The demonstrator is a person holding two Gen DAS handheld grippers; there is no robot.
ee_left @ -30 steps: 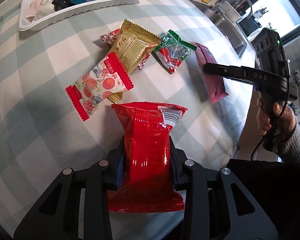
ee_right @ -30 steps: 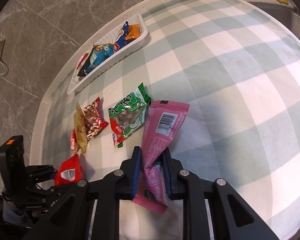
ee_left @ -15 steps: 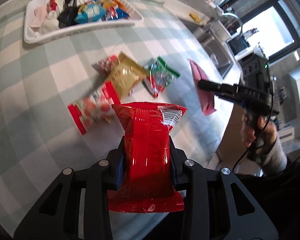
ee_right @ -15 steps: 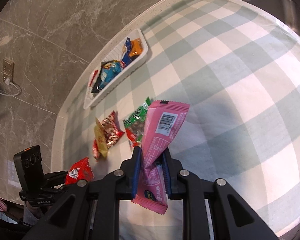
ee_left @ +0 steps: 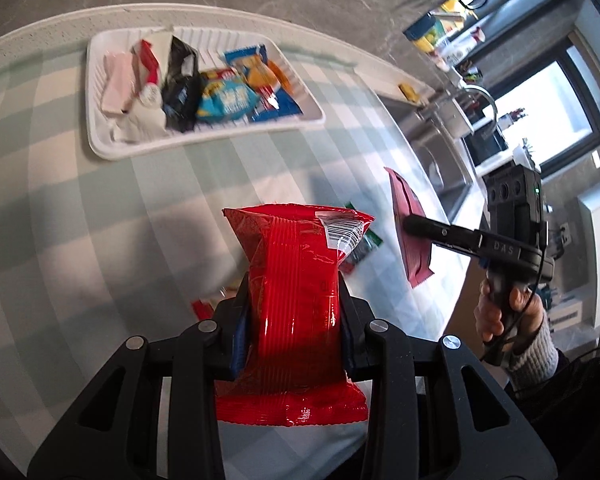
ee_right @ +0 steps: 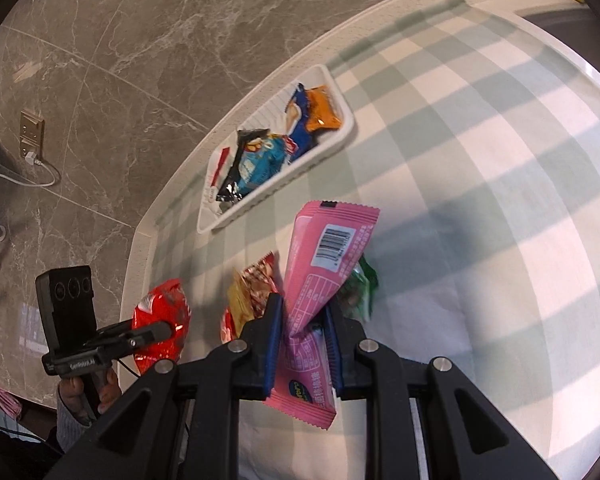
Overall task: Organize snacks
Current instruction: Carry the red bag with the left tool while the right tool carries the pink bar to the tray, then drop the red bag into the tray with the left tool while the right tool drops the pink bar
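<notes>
A table (ee_right: 500, 184) covered with a pale green and white checked cloth is shown, bounded at its far edge by a grey marbled wall (ee_right: 140, 40); a sink with tap (ee_left: 452, 128) lies off its right end. Near the far edge a long white ribbed plastic tray (ee_left: 100, 136) is set, its long axis running along that edge, already holding assorted wrapped snacks. Both tongs are held above the near part of the table, the tray lying ahead of each and well apart. The left tongs (ee_left: 296, 320) are pressed onto a glossy red crinkled snack packet (ee_left: 296, 280), held upright. The right tongs (ee_right: 302, 344) are pinched on a long pink foil bar wrapper (ee_right: 324, 264), its length pointing towards the tray. It cannot be told which tongs are nearer the tray. Below them, a gold sachet (ee_right: 238, 300), a red-patterned sachet (ee_right: 260, 280) and a green sachet (ee_right: 360, 288) are left loose on the cloth.
</notes>
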